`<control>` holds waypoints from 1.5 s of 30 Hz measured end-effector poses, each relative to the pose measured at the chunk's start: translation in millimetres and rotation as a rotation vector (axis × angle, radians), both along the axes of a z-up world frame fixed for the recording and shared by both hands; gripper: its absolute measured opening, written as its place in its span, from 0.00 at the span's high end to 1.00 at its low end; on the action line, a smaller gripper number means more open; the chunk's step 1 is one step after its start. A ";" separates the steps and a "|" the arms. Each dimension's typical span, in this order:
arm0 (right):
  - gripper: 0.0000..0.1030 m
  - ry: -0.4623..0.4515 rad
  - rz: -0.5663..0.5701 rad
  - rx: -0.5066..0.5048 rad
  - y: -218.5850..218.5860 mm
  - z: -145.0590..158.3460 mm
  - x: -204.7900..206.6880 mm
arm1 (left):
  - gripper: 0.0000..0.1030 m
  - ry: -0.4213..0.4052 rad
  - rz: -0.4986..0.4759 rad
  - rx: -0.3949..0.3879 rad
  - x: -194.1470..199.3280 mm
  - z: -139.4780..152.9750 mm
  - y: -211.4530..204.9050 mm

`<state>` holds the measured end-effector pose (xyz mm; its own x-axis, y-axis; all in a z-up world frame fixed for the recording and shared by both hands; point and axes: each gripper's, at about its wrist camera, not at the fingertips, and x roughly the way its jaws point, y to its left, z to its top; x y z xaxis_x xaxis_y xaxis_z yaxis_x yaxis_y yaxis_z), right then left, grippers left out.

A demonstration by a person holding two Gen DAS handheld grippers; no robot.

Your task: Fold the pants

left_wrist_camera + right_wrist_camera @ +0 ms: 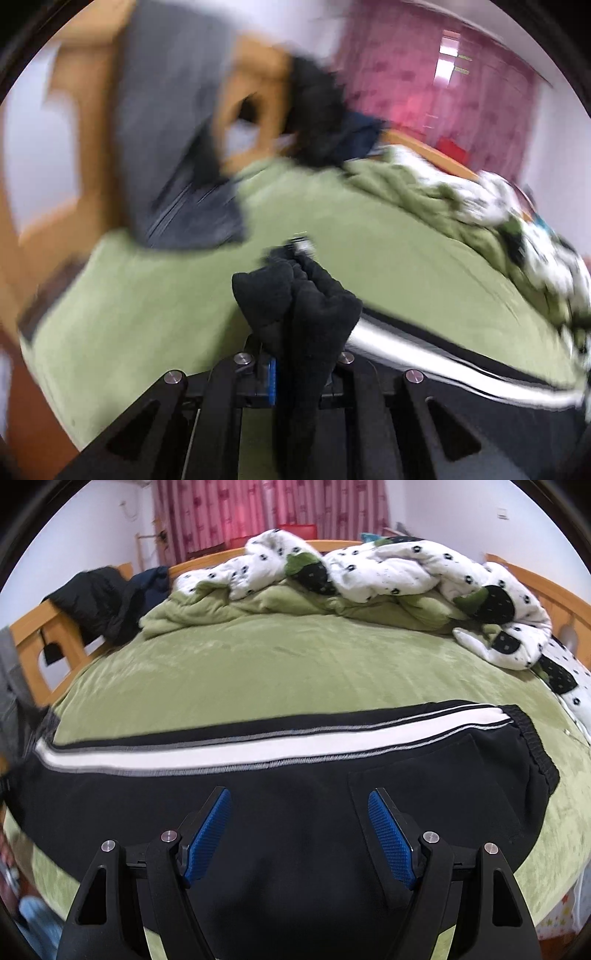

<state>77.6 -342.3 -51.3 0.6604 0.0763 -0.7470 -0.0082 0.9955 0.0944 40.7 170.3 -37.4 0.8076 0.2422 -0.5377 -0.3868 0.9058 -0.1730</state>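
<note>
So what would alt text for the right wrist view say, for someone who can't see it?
An open two-finger gripper with blue pads hovers over black pants with a white side stripe, laid flat across a green bed cover. A rumpled white patterned quilt lies beyond.

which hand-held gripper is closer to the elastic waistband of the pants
Right. The right hand-held gripper hovers open over the pants near the waistband; the left hand-held gripper pinches the far cuff end.

Pants (295, 812) across bed (258, 664) front; quilt (369, 572) heaped behind.
</note>
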 end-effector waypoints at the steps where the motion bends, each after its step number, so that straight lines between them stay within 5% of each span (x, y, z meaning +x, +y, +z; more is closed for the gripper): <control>1: 0.26 0.005 0.004 0.004 -1.8 -2.0 -1.7 | 0.88 -0.011 -0.034 0.036 2.4 8.6 -16.8; 4: 0.26 0.012 0.000 0.038 -14.8 -6.4 -7.3 | 0.88 -0.040 -0.236 0.125 9.7 32.7 -103.4; 7: 0.26 0.002 -0.022 0.065 -29.9 -5.4 -11.6 | 0.88 -0.022 -0.410 0.143 11.3 26.9 -187.0; 14: 0.26 -0.055 -0.117 0.224 -81.9 5.0 -29.3 | 0.88 0.217 -0.651 0.089 11.1 -77.8 -330.3; 18: 0.26 -0.047 -0.144 0.352 -97.0 2.2 -31.7 | 0.88 0.196 -0.663 0.259 -13.4 -94.0 -357.2; 21: 0.26 0.001 -0.114 0.391 -90.8 -4.2 -23.1 | 0.74 0.216 -0.757 0.211 -21.2 -83.5 -343.3; 23: 0.26 0.027 -0.079 0.384 -78.8 -6.5 -16.7 | 0.43 0.204 -0.756 0.141 -27.6 -69.5 -317.7; 25: 0.26 0.044 -0.039 0.381 -63.8 -8.3 -13.2 | 0.27 0.156 -0.730 0.066 -43.4 -56.6 -283.2; 28: 0.26 0.079 0.046 0.369 -31.8 -15.0 -4.7 | 0.24 0.094 -0.689 0.013 -59.8 -43.0 -240.4; 30: 0.26 0.115 0.099 0.367 -10.7 -23.1 1.2 | 0.23 0.095 -0.621 0.050 -70.8 -42.7 -212.0; 33: 0.28 0.192 0.156 0.398 18.7 -42.3 11.3 | 0.23 0.126 -0.562 0.087 -77.7 -49.7 -180.7; 40: 0.37 0.337 0.153 0.527 61.6 -82.8 28.7 | 0.23 0.229 -0.498 -0.002 -72.5 -83.1 -123.2; 45: 0.58 0.335 0.127 0.432 82.9 -93.8 29.6 | 0.23 0.249 -0.523 -0.015 -51.9 -95.1 -128.3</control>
